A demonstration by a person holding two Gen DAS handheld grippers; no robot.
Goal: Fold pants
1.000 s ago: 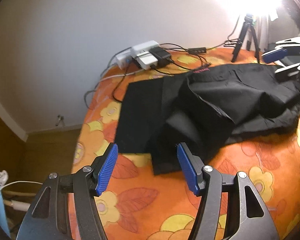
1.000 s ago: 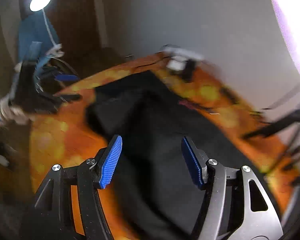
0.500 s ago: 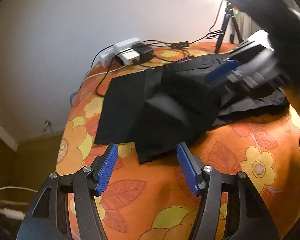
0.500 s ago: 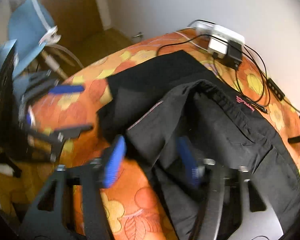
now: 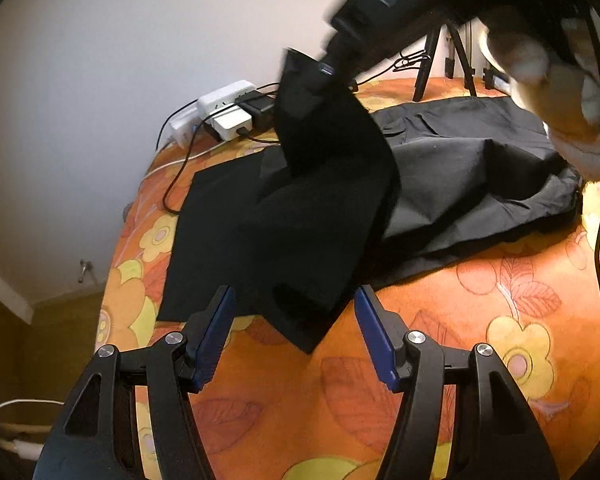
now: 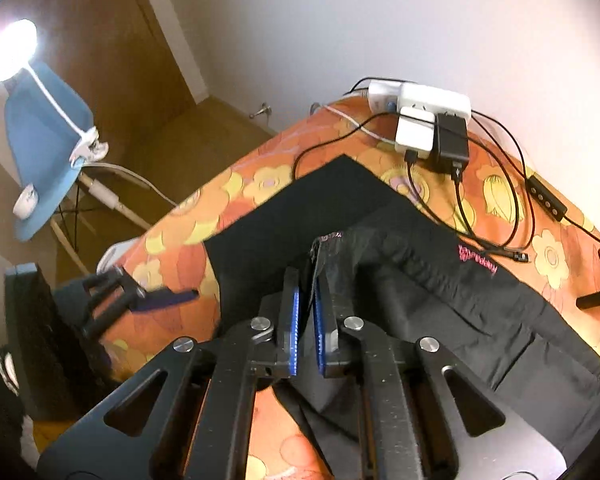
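Note:
Black pants (image 5: 460,172) lie crumpled on an orange flowered cloth (image 5: 440,352); they also show in the right wrist view (image 6: 440,312). My right gripper (image 6: 306,276) is shut on a fold of the pants near the hem and lifts it off the surface; from the left wrist view it (image 5: 328,68) holds the raised leg (image 5: 328,168) up. My left gripper (image 5: 292,328) is open and empty, low over the cloth, with the hanging lower corner of the leg between its fingers; it also shows in the right wrist view (image 6: 156,298).
A white power strip with chargers and black cables (image 5: 228,112) lies at the far edge; it also shows in the right wrist view (image 6: 428,120). A tripod (image 5: 428,64) stands at the back right. A blue chair with a clip lamp (image 6: 48,148) stands beyond the table's left edge.
My right gripper swung in over the pants, shut on a fold of one leg and lifted it. My left gripper stayed open and moved closer to the pants.

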